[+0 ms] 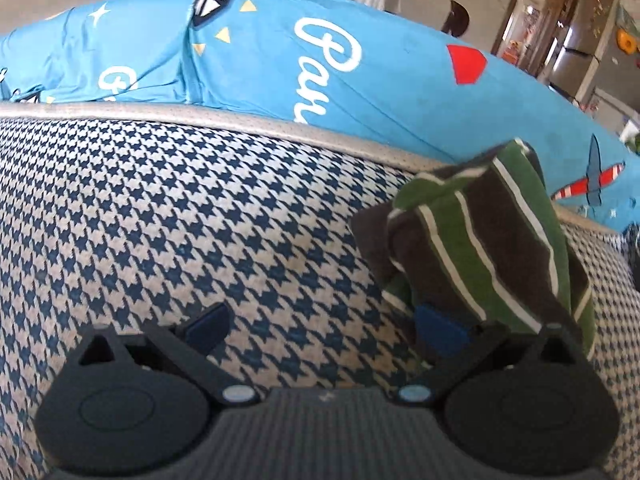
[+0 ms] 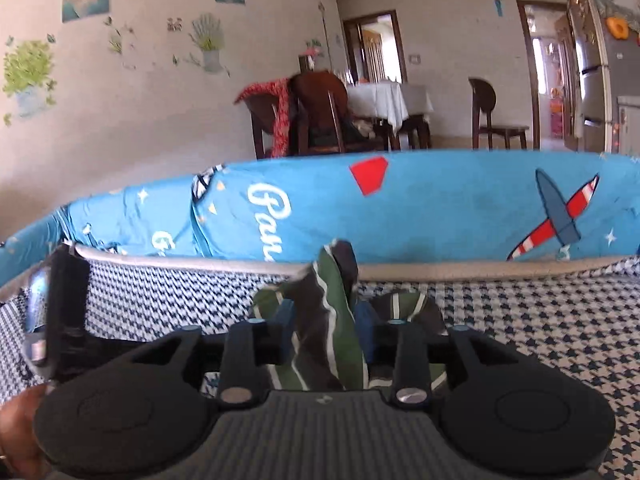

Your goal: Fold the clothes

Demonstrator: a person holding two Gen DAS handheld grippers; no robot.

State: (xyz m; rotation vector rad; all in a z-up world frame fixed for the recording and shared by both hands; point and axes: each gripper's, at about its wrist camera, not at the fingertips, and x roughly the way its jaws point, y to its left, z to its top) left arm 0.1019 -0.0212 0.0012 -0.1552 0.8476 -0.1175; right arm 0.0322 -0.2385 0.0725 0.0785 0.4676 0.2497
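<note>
A: Entry. Where does the striped garment [image 2: 320, 320] sit?

B: Bunched and lifted off the checked cushion [image 1: 160, 208], near its back edge where the grey piping meets the blue cover [image 2: 440, 208]. Green, brown and white stripes, several layers creased together. Not flat, not a tidy fold.

A: Right gripper [image 2: 326, 332]?

B: Its blue fingers are pinched onto a ridge of the cloth; fabric runs up between them and peaks above.

A: Left gripper [image 1: 320, 328]?

B: Jaws spread wide. One blue finger [image 1: 438, 330] is against the hanging lower edge of the garment, the other over bare cushion. It grips nothing.

A: Stage?

B: Undecided from this. The bundle could be on its way to being spread, or partway through being doubled over.

A: Handling notes?

B: Judgement only: the cloth looks soft and will sag from a single pinch, so a second hold on a real edge or corner, not a mid-fold, would keep layers aligned. Keep it low over the cushion and pull the edge taut before laying it.
</note>
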